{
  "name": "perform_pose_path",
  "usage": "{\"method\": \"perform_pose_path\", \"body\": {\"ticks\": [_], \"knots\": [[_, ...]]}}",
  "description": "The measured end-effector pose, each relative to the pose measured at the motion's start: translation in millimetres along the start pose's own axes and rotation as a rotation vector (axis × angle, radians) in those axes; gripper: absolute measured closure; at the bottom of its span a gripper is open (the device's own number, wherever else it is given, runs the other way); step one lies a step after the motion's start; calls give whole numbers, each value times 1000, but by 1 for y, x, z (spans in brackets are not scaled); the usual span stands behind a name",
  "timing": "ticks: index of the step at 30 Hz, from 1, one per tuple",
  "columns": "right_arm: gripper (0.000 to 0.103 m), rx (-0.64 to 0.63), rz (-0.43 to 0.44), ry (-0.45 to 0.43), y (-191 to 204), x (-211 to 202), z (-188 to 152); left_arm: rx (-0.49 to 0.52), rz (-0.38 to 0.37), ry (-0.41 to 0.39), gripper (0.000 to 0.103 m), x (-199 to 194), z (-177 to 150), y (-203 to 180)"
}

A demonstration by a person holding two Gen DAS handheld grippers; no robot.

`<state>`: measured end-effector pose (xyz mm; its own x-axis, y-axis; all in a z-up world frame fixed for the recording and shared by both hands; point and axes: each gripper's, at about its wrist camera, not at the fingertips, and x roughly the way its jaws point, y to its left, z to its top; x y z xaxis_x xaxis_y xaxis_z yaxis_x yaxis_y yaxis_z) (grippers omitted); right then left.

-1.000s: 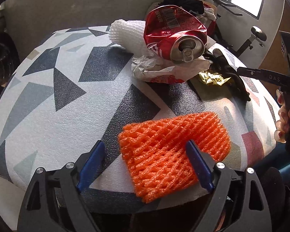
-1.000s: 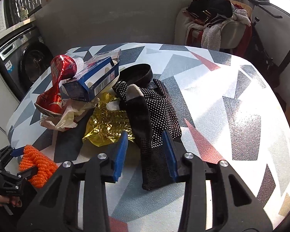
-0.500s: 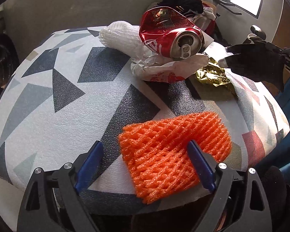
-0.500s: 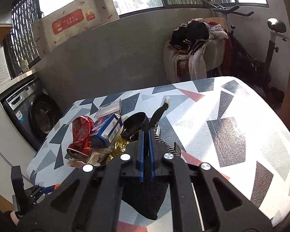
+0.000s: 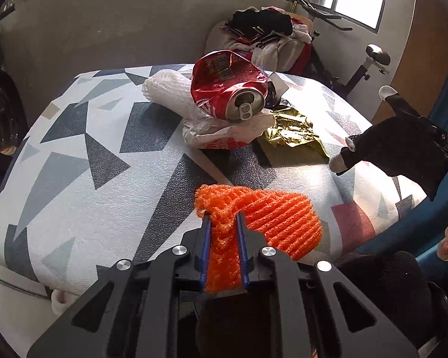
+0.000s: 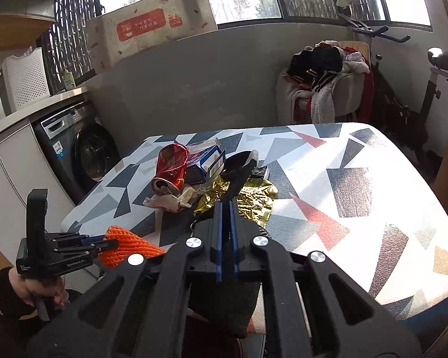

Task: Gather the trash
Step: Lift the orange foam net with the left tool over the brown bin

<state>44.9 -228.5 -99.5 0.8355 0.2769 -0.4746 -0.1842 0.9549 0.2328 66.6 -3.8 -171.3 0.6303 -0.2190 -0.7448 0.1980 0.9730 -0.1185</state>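
My left gripper is shut on an orange foam net at the near edge of the patterned table; the net also shows in the right wrist view. My right gripper is shut on a black dotted glove and holds it above the table; the glove hangs at the right of the left wrist view. A crushed red can lies on crumpled paper, beside a white foam net and a gold foil wrapper.
A blue carton lies behind the can. A washing machine stands left of the table. A chair piled with clothes and an exercise bike stand behind it.
My left gripper has closed on the orange net, bunching it. My right gripper closed on the black glove and lifted it off the table, back toward the near edge.
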Motion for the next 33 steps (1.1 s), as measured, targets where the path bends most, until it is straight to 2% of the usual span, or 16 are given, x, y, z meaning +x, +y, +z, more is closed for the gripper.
{"method": "perform_pose_path", "body": {"ticks": [11,21,26,33], "knots": [[94,-107,116,16,51,-25,-28,37,29,-43,87,-51,-23,-13],[94,-114,193,73,67,-42,-64,62,59,-52,87,-74,-49,-19],[94,-116,205,143,69,-35,-86,75,67,-41,87,-76,-62,-22],[94,-35,242,296,60,2,-124,63,65,-16,87,-72,-73,-15]]}}
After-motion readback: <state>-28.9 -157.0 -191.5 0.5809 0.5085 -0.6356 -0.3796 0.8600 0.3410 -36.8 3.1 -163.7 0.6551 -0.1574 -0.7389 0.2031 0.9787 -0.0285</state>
